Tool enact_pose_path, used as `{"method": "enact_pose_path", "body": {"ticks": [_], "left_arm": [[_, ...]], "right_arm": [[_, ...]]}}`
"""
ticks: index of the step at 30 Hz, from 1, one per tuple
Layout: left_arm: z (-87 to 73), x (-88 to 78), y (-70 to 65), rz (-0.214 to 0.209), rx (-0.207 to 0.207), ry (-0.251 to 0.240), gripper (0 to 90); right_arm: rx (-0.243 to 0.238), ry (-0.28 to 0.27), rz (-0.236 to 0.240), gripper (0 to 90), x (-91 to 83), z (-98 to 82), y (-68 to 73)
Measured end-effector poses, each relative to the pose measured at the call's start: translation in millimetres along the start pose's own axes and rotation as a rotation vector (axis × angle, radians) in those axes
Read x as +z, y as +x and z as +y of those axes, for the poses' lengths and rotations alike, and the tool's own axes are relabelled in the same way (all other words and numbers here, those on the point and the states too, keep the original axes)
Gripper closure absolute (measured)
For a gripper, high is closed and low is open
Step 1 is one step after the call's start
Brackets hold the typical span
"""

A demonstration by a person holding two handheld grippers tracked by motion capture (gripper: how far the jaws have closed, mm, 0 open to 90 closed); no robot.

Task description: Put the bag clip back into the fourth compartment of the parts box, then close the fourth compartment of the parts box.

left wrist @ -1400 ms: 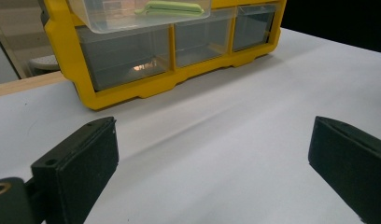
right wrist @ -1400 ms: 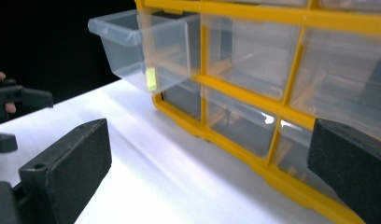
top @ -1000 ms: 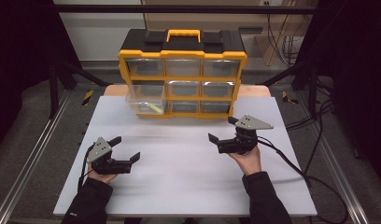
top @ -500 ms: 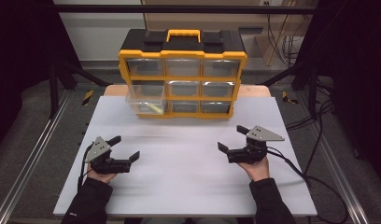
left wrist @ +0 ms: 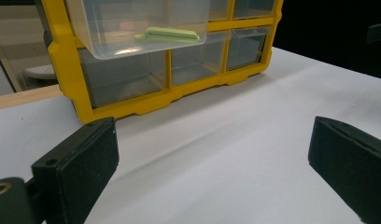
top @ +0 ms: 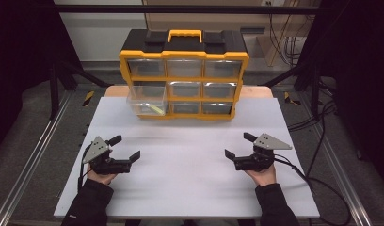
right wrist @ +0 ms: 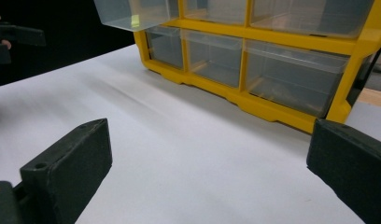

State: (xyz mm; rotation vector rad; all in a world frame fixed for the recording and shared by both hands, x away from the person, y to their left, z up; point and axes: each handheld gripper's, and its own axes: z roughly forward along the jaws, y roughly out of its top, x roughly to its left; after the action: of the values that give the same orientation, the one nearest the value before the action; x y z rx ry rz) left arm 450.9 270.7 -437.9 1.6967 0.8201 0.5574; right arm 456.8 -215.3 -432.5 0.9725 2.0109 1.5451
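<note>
Drawer (top: 147, 100) pulled out of cabinet (top: 184, 75), middle row, left column; hangs forward over the bottom-left drawer. Sits near 11 o'clock from table centre. Pale green strip (left wrist: 166, 34) inside, lying flat on the floor of the clear plastic, seen through the front wall in the left gripper view. All other drawers pushed in flush.

Change against the earlier high views: right gripper (top: 239, 146) drawn back from about 2 o'clock, nearer the cabinet, to roughly 4 o'clock close to the table's (top: 190, 188) front edge. Left gripper (top: 125, 147) unmoved at about 8 o'clock. Drawer same position throughout. Reads as a retreat to rest: either drawer work finished, or a pause before the strip is fetched or the drawer shut. Nothing carried either way.

Pose now: both grippers low over the white surface, well apart from the cabinet and from each other, roughly mirrored. Jaws of each spread wide, empty, pointing inward and slightly toward the cabinet. Forearms in dark sleeves coming in from 6 o'clock, hands wrapped under the gripper bodies. Grey plates on top tilted outward. Cable from right gripper trailing off toward 4 o'clock.
</note>
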Motion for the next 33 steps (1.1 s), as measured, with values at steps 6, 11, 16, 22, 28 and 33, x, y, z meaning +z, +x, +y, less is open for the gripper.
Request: {"method": "enact_pose_path", "body": {"ticks": [6,11,16,22,28,33], "left_arm": [[3.8,1.0,-1.5,-0.002,0.003,0.000,1.9],[7.9,0.9,-3.1,-0.002,0.005,0.005,1.7],[10.7,0.3,-5.2,-0.007,0.022,0.008,1.4],[13.8,0.8,-6.0,-0.006,0.013,0.017,1.4],[17.4,-0.7,-4.8,-0.005,-0.002,0.003,1.4],[24.5,1.0,-6.5,-0.010,-0.011,-0.009,1.8]], "right_arm": [[-0.012,0.007,-0.002,0.5,-1.2,-1.1,0.7],[-0.007,0.023,-0.008,0.5,-2.1,-2.0,1.0],[0.038,-0.014,-0.008,0.6,-7.6,-5.9,-4.9],[0.025,-0.006,-0.022,0.5,-13.0,-6.8,-7.2],[0.054,-0.020,-0.025,0.5,-17.0,-11.9,-11.5],[0.042,-0.004,-0.027,0.5,-18.2,-15.0,-12.7]]}}
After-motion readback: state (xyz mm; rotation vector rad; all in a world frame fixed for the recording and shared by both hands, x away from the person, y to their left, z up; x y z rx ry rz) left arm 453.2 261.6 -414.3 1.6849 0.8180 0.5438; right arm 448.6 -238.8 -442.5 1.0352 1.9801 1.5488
